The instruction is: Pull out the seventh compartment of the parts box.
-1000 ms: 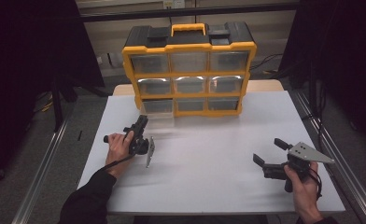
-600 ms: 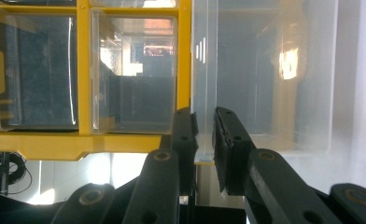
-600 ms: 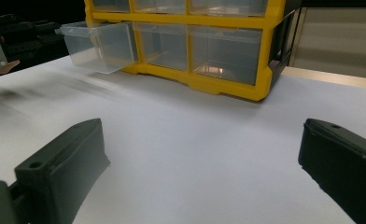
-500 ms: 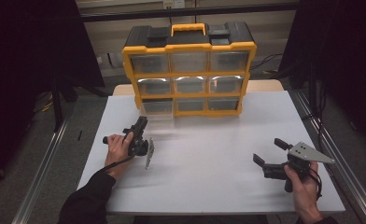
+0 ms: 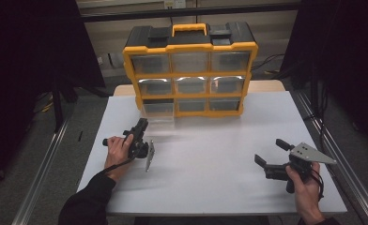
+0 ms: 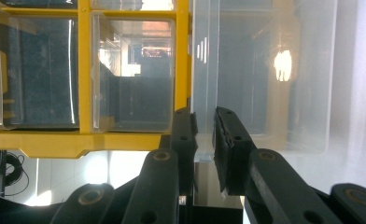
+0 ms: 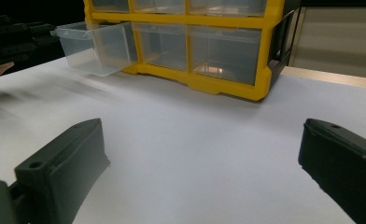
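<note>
Clear drawer [image 5: 157,111], bottom-left slot of the yellow organizer [image 5: 190,70], pulled partway out over the white table [image 5: 210,159]; sits just left of centre in the upper half of the high view. Left gripper [image 5: 142,125] right in front of it, left of frame centre, held on its side by the left hand [image 5: 118,150]. Right gripper [image 5: 269,155] low at the right, well apart from the organizer, in the right hand [image 5: 306,190].

Left gripper view, turned sideways: drawer fills the upper right, organizer frame the upper left. Jaws nearly together at bottom centre, the drawer's front lip between them; looks clamped on that lip, though contact on the right pad is hard to confirm.

Right gripper view: jaws spread wide at the bottom corners, nothing between them. Drawer juts from the organizer at upper left.

Risks, as judgement: thin, slick lip could slip from the pads; pulling too far could bring the drawer right out of its slot, tipping it; a skewed pull might drag the light organizer across the table, with no bracing from the other gripper.
</note>
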